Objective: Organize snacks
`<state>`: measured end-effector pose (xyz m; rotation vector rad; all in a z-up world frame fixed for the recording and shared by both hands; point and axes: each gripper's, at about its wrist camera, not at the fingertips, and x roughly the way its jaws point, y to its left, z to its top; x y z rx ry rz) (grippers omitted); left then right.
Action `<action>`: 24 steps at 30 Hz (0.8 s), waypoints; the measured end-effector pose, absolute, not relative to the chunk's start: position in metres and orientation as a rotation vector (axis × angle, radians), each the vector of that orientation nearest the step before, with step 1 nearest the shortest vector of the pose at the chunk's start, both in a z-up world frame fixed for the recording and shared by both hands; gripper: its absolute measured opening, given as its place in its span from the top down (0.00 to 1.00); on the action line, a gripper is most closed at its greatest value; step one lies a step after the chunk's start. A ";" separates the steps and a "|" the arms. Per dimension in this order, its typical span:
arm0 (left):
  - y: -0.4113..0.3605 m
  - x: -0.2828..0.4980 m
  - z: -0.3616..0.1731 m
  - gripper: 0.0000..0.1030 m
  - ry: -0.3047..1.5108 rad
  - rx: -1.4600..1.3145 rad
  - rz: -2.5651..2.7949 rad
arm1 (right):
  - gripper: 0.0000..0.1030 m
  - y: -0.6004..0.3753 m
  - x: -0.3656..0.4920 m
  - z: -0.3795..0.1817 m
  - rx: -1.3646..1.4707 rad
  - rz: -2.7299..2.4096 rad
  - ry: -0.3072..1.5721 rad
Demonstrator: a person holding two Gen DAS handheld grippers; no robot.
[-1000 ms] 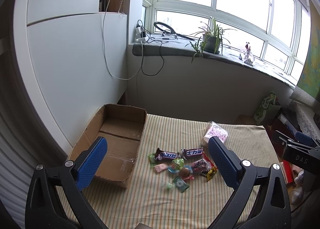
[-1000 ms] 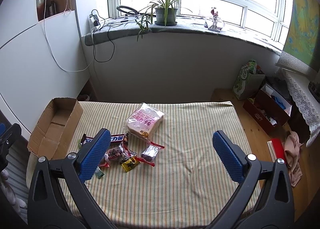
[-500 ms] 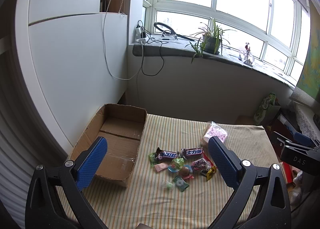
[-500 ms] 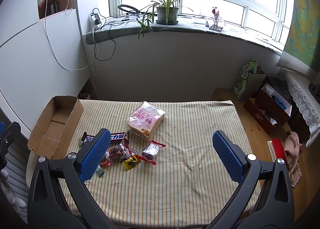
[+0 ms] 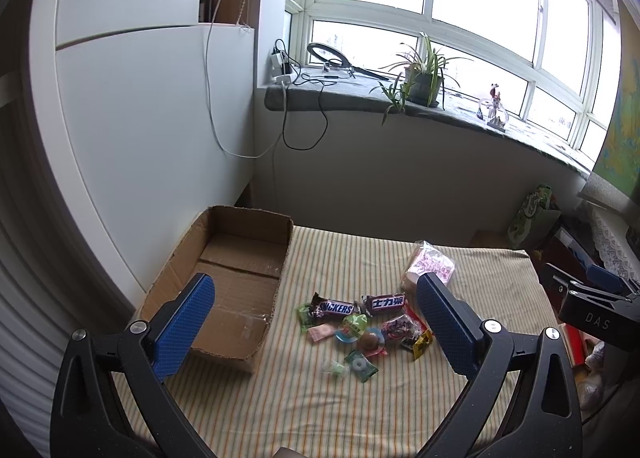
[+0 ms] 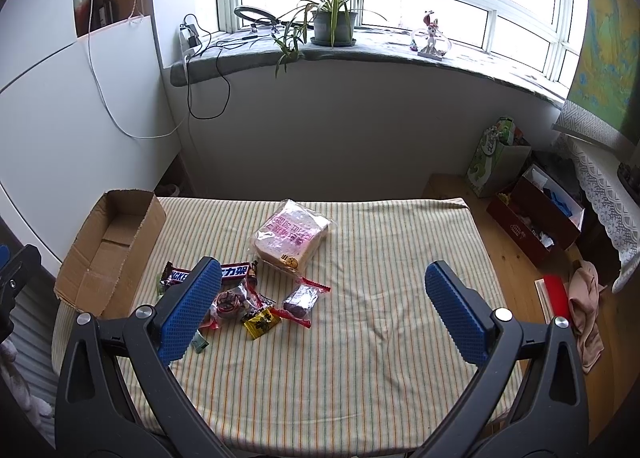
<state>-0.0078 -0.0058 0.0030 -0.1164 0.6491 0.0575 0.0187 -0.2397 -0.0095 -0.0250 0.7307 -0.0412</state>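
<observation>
You hold your left gripper [image 5: 316, 318] raised over the near edge of the desk [image 5: 360, 254], tipped down toward it, jaws spread wide and holding nothing. Your right gripper [image 6: 324, 306] hangs in the same pose, jaws just as wide and also empty. Through the left view, the pile of small snacks [image 5: 360, 326] sits between the jaws, closer to the right-hand one, with the Snickers bar [image 5: 334, 307] at its far side and a green ring candy [image 5: 361, 365] nearest you. The cardboard box [image 5: 240, 246] lies open beyond the left-hand jaw, touching nothing in the pile. The bagged bread [image 5: 432, 264] peeks out just above the right-hand jaw's tip. The right view gives you what the left hides: the whole bread bag [image 6: 292, 236] lying flat ahead between the jaws, a purple wrapped sweet [image 6: 301, 298] and a yellow packet [image 6: 262, 321] just inside the left-hand jaw, which covers part of the pile. Only the left view shows the box floor fully.
</observation>
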 end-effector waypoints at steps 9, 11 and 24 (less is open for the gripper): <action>-0.006 -0.007 0.002 0.02 0.651 -0.115 0.056 | 0.00 -0.240 0.019 -0.011 -0.025 -0.039 0.732; -0.006 -0.007 0.002 0.02 0.652 -0.115 0.055 | 0.00 -0.240 0.022 -0.012 -0.024 -0.041 0.736; -0.002 -0.001 -0.005 0.02 0.677 -0.130 0.055 | 0.00 -0.247 0.032 -0.025 -0.015 -0.034 0.789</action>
